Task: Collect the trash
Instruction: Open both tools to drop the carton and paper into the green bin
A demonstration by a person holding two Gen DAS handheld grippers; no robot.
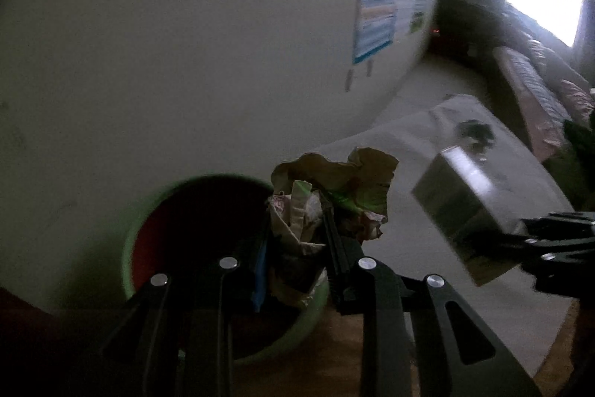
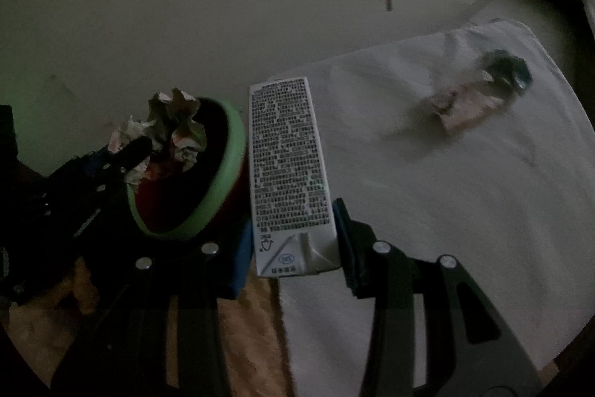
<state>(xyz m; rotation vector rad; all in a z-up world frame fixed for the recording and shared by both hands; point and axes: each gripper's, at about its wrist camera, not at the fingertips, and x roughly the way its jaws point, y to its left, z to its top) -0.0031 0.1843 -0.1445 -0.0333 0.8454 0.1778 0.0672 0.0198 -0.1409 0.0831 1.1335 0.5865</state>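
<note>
L gripper [image 1: 297, 229] gripping crumpled paper [image 1: 327, 188] over green-rimmed bin [image 2: 227, 155]; R gripper [image 2: 293, 233] clamping drink carton [image 2: 286, 155] beside it

L hand-held gripper [image 1: 297, 229] clamps crumpled paper [image 1: 327, 196] over green bin [image 1: 128, 248]; carton [image 1: 461, 211] at R.

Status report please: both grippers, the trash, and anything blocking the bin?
Left gripper shut on crumpled paper, over green-rimmed bin. Right gripper shut on drink carton, beside the bin. More trash on white cloth. Bin mouth unobstructed.
</note>
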